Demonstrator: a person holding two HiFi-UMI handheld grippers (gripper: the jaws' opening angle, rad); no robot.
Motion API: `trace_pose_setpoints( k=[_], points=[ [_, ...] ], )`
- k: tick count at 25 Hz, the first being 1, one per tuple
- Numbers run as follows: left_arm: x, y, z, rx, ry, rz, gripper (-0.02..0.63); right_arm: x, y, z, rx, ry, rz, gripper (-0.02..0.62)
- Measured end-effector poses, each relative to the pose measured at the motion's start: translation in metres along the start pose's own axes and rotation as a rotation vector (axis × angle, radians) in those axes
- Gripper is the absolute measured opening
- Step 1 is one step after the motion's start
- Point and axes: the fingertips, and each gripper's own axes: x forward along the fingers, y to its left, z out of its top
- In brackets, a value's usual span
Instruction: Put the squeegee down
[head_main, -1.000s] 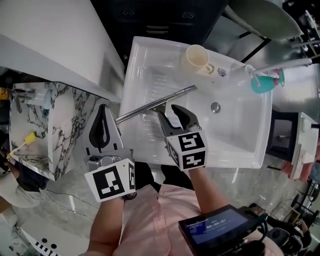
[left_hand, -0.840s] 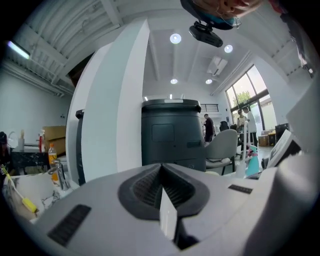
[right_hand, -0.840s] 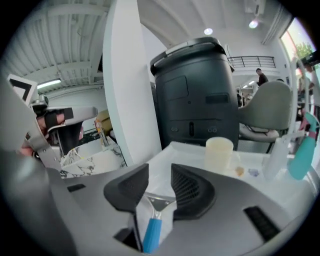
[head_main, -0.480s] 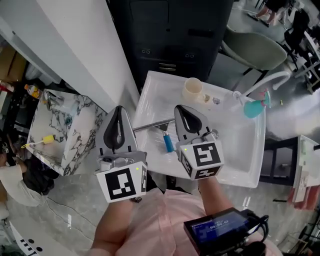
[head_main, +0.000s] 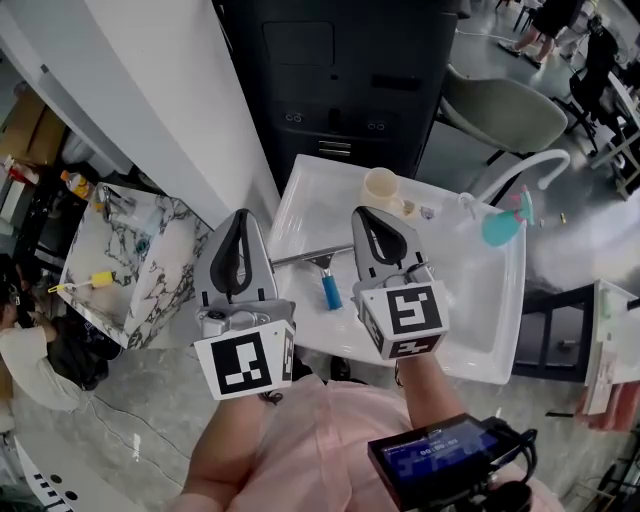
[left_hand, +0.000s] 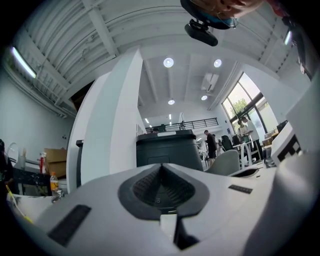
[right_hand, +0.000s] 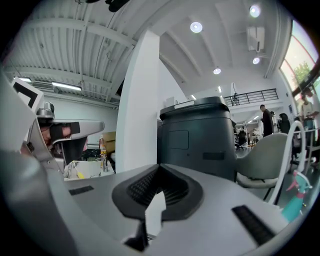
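The squeegee, blue-handled with a long metal blade, lies in the white sink, its blade across the near-left part of the basin. Both grippers are held high above it, side by side. My left gripper is shut and empty, up over the sink's left edge. My right gripper is shut and empty too, above the squeegee's handle. In the left gripper view the jaws meet with nothing between them. The right gripper view shows the same. The squeegee is in neither gripper view.
A cream cup stands at the sink's far rim. A teal spray bottle and a white faucet are at the far right. A marble counter sits left, a dark cabinet and a grey chair behind.
My right gripper was open around the squeegee's handle; it has shut empty. Both grippers have risen away from the sink. The squeegee stays in the basin.
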Motion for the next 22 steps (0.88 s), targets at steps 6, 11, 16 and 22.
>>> trace_pose_setpoints(
  k=[6,11,16,22],
  points=[
    [-0.0001,-0.0028,-0.0018,-0.001,-0.002,0.000,0.009,-0.0010,0.0015,-0.0007,0.009,-0.006,0.014,-0.002],
    [-0.0006,-0.0055,-0.0041,-0.001,0.001,-0.001,0.009,-0.0028,0.0014,-0.0031,0.009,-0.004,0.017,-0.002],
    [-0.0007,-0.0091,-0.0071,-0.002,0.007,-0.006,0.009,-0.0047,-0.0004,-0.0053,0.012,-0.001,0.012,-0.002],
    [0.0001,-0.0096,-0.0077,0.000,0.008,-0.007,0.009,-0.0041,-0.0012,-0.0070,0.014,0.003,0.010,-0.002]
  ],
)
